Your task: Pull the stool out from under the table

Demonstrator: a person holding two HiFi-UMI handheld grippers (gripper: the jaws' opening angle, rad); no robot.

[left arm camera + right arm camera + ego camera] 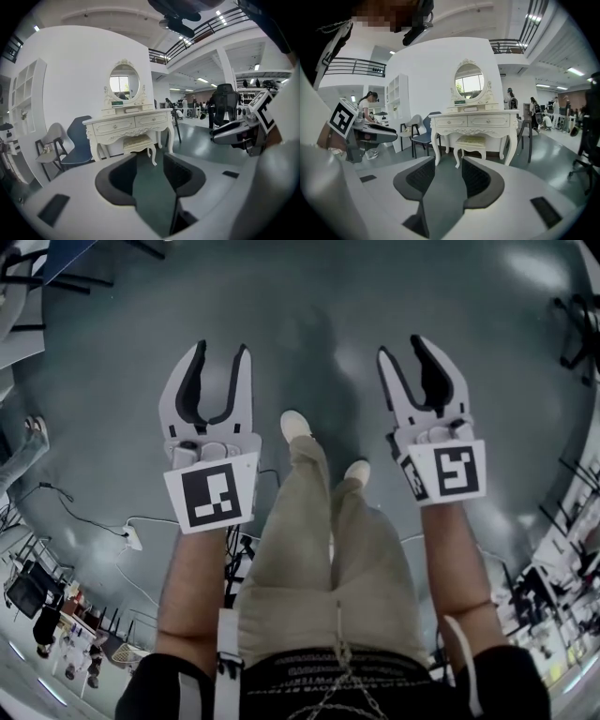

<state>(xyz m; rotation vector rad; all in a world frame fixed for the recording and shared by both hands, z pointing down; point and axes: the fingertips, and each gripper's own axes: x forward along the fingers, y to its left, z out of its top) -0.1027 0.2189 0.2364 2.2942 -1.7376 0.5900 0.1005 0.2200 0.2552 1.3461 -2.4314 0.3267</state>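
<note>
Standing against the white wall [426, 79] at the centre of the right gripper view, the cream table [487, 123] with its oval mirror [468, 86] is the largest piece. The stool [471, 140] sits beneath it, between the table's legs. In the head view's upper half, the left gripper [221, 352] and the right gripper [403, 348] are held side by side over the grey floor [309, 324], well apart from the stool, each with its jaws spread apart and only floor showing between them.
</note>
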